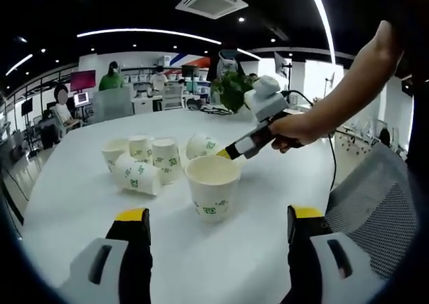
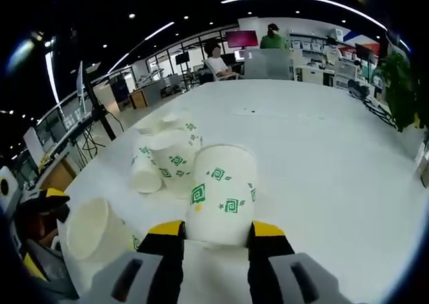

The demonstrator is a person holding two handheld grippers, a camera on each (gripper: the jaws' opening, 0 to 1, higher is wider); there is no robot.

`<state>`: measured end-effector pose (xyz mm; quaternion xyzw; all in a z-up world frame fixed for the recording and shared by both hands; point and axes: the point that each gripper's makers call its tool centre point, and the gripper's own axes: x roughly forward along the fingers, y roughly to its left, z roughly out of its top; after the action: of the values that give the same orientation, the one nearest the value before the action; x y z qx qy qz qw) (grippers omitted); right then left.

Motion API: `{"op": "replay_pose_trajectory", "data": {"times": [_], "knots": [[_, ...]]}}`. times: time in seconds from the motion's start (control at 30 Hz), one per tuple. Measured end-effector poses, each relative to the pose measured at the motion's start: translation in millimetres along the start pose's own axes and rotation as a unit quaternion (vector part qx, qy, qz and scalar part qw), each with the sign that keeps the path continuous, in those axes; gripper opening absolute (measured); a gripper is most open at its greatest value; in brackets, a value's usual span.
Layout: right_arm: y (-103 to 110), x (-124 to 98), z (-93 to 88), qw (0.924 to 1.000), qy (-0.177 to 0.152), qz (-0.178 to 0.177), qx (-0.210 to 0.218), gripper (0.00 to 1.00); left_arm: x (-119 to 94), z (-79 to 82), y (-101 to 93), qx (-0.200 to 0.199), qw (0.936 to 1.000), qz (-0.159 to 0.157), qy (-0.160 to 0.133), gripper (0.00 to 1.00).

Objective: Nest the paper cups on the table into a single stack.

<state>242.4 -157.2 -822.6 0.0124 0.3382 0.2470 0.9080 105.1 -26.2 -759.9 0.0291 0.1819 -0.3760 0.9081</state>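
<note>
Right claw [image 2: 216,235] clamped on light, crushable paper cup [image 2: 223,193]; left claw [image 1: 218,223] open near upright cup [image 1: 212,186]: best gripped gently at rim.

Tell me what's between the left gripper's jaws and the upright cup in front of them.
Just bare white table. In the left gripper view, nothing lies between the left gripper and the upright cup.

There were six white paper cups with green marks [image 1: 212,186] on the one big white table [image 1: 80,210].
</note>
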Motion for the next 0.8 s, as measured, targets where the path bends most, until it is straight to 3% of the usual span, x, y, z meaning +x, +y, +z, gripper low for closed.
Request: {"op": "replay_pose_trajectory", "data": {"times": [0.37,0.8], "knots": [[0,-21,16.0,0.9994,-0.034,0.007,-0.005,0.35,0,2.6,-3.1,-0.008,0.9999,-0.011,-0.004,0.82],[13,-48,34.2,0.9963,-0.079,0.032,-0.009,0.35,-2,33.5,-2.8,-0.002,0.9996,-0.014,-0.025,0.80]]}}
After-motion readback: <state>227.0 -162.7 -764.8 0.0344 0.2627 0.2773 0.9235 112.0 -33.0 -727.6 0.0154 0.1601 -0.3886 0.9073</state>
